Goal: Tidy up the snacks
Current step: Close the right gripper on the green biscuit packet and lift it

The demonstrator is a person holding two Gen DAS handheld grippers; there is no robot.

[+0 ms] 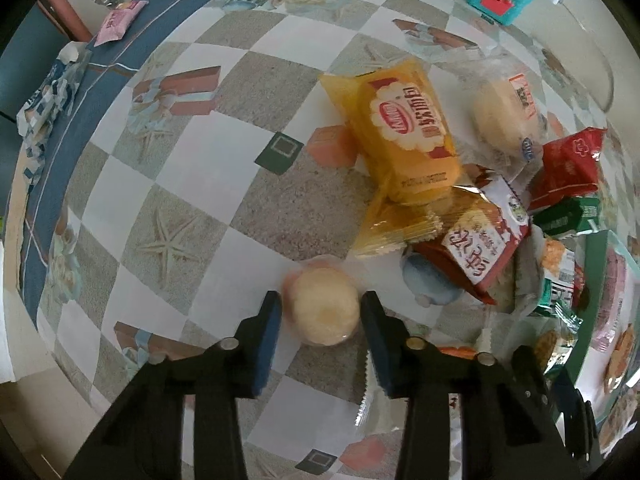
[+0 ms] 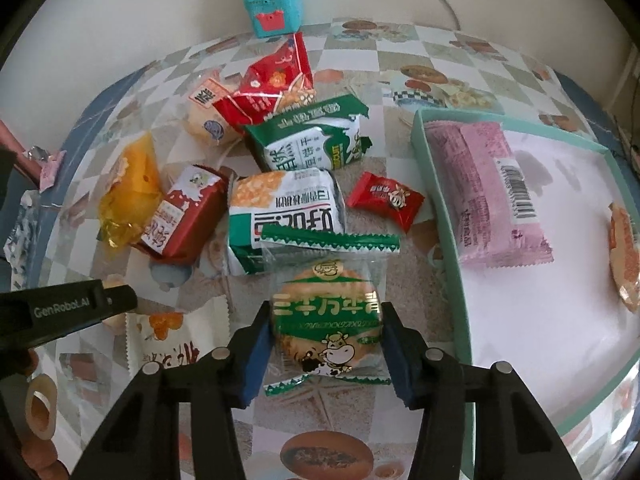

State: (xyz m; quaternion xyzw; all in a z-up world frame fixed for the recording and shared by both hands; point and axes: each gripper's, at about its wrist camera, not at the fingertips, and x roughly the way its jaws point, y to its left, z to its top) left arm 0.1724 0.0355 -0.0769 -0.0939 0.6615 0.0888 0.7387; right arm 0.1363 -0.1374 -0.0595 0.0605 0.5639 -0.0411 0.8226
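Pick-up step: left gripper point(image 1: 320, 316) clasps a round pastry point(image 1: 323, 307), right gripper point(image 2: 325, 332) clasps a cookie packet point(image 2: 326, 320); next, probably, both go into the tray point(image 2: 448, 200) at right

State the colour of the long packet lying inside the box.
Pink packet, clearest in the right wrist view.

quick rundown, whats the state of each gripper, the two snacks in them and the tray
left gripper: jaws closed on the round pastry
round pastry: wrapped, gripped, down at the tablecloth
right gripper: jaws closed on the green biscuit pack
green biscuit pack: sealed, flat on the table
teal tray: open, holds a pink packet
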